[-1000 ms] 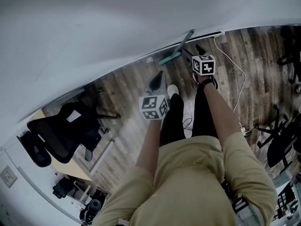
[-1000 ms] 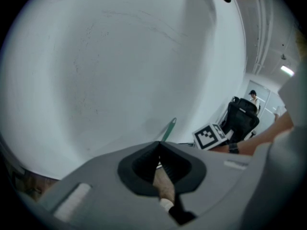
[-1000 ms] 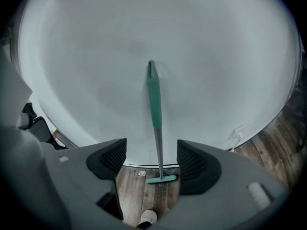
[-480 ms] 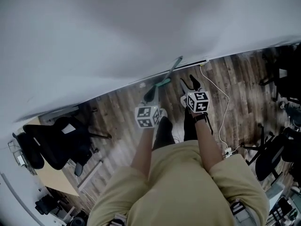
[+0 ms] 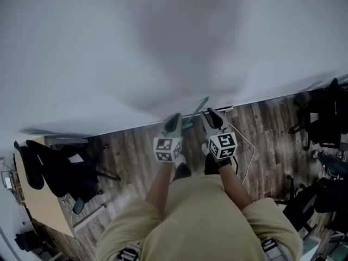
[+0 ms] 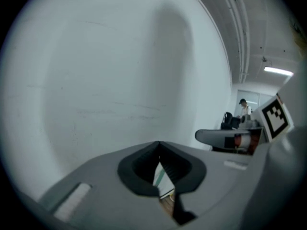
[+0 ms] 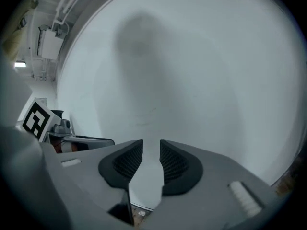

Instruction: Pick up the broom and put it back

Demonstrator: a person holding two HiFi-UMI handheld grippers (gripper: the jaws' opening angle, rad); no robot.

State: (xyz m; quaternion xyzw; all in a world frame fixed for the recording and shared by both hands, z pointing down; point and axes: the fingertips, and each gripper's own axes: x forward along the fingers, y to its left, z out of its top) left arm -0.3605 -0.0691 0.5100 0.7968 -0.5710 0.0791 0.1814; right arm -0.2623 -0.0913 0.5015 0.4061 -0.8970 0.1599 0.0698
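Note:
The broom leans against the white wall, with its green head on the wooden floor and nothing holding it. Both grippers are held up in front of the wall, side by side. My left gripper is shut and empty; a strip of the broom shows through the slit below its joined tips. My right gripper is just right of the broom handle. Its jaws are closing, with a narrow gap left and only bare wall between the pads.
A black office chair and a wooden desk stand at the left. A white cable runs across the floor at the right, near more black chairs. A person stands far off down the room.
Both grippers have risen from near the floor to in front of the wall. The broom has stayed leaning against the wall. The head view has tilted up, so more wall shows.

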